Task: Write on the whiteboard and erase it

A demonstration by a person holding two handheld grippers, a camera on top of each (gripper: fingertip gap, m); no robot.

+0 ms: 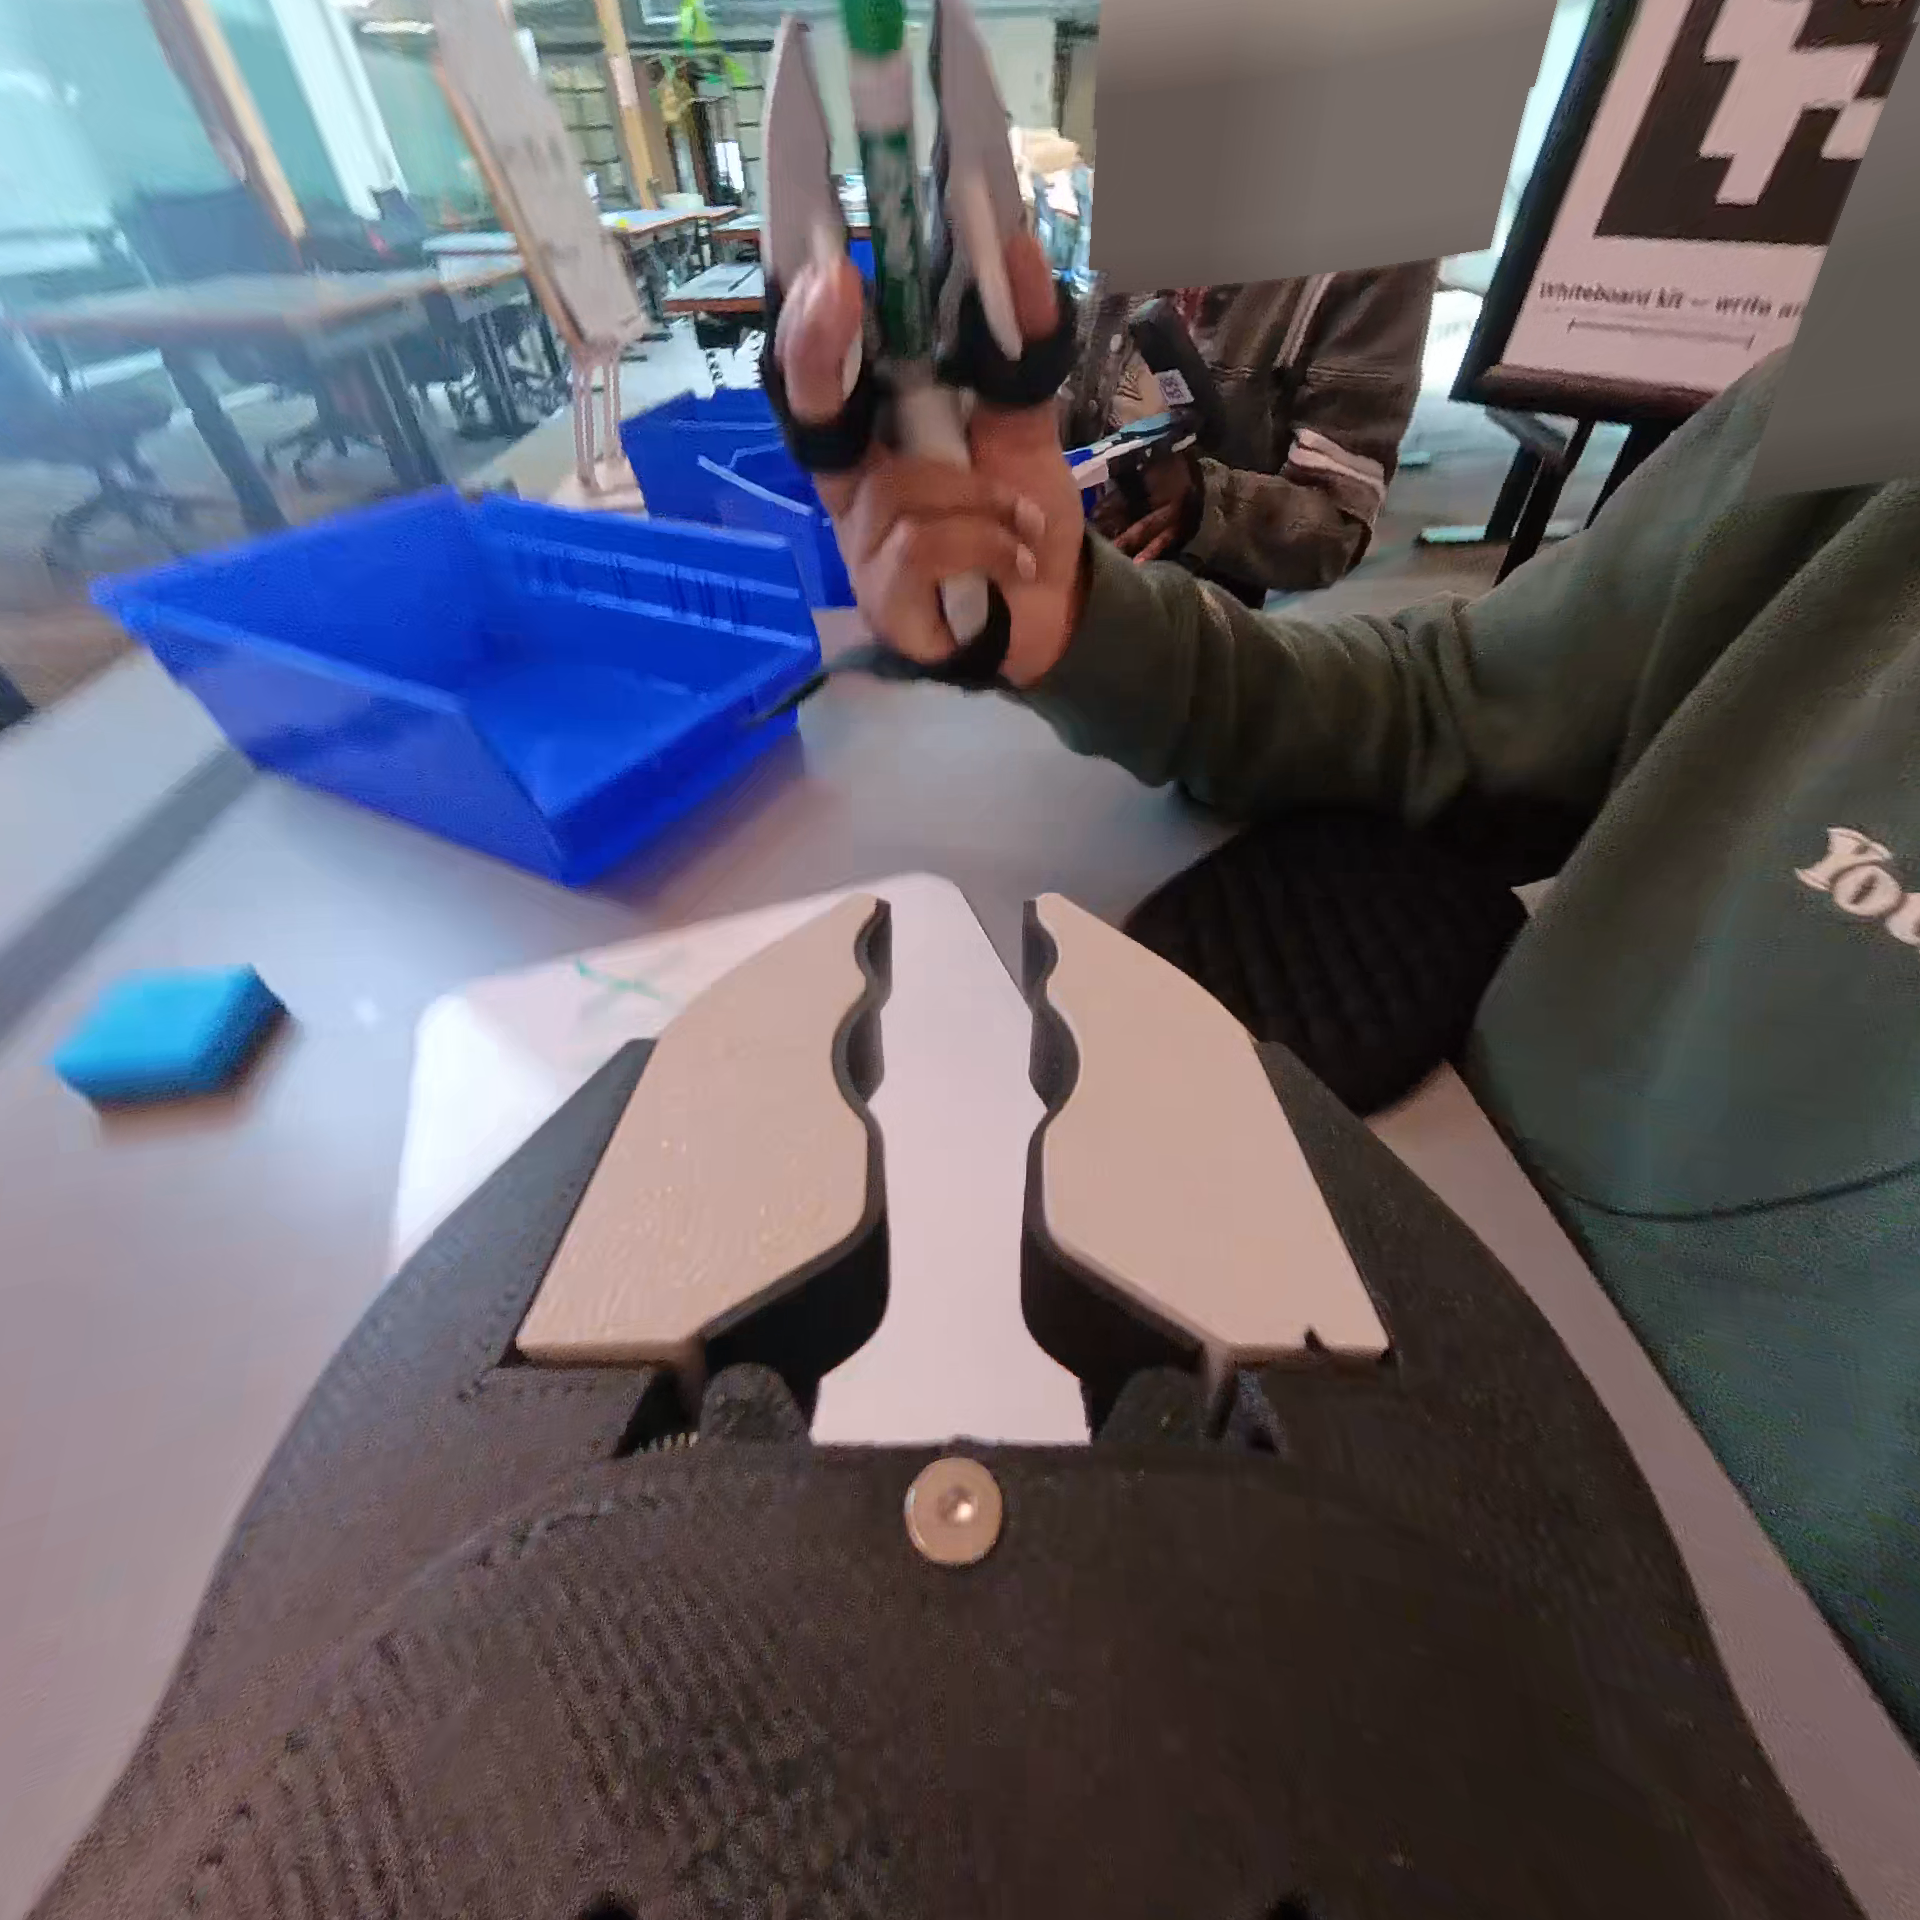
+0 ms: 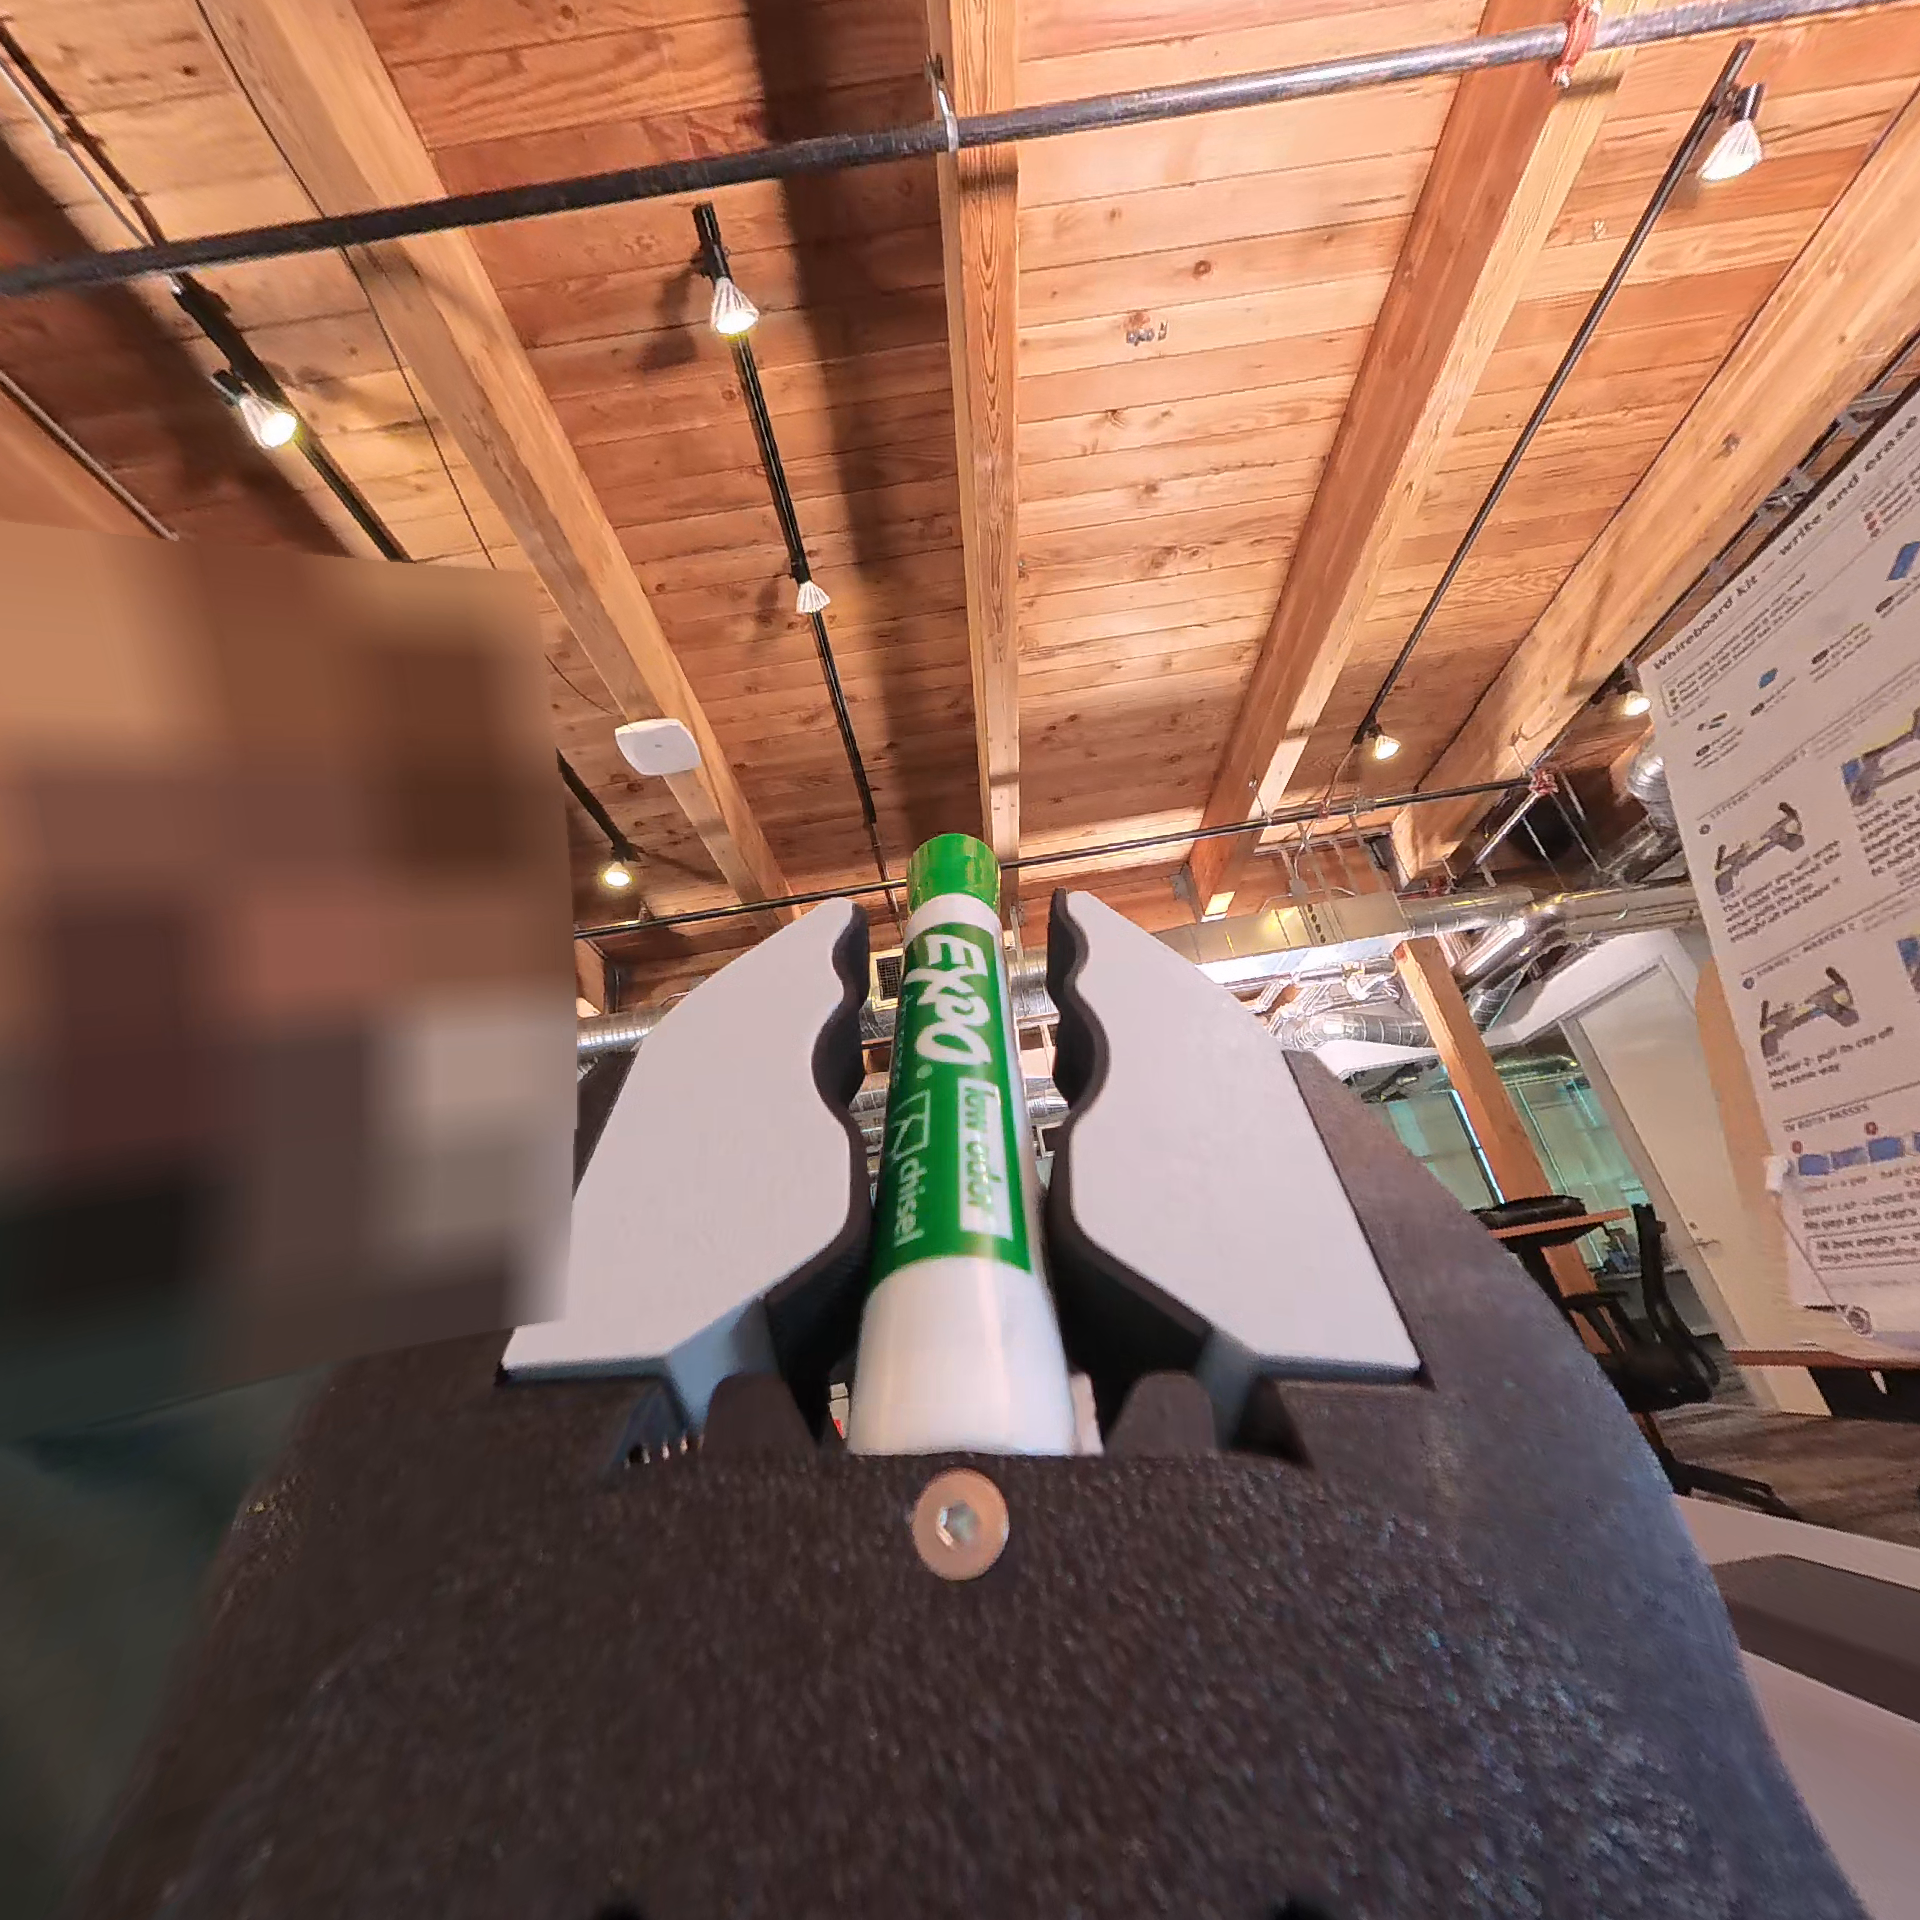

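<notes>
The left gripper hovers empty, jaws narrowly parted, over the whiteboard, perhaps to steady it. Left of the whiteboard lies the blue eraser; beyond, the right gripper clamps the green marker upright.

Left gripper fingers apart over whiteboard (green scribble), blue eraser, blue bin

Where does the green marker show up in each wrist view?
Left wrist view: green marker top centre, upright, between the raised right gripper's fingers.
Right wrist view: green marker centre, lengthwise between that gripper's fingers, pointing at the ceiling.
Shared landmark: the right gripper's grey fingers.
</notes>
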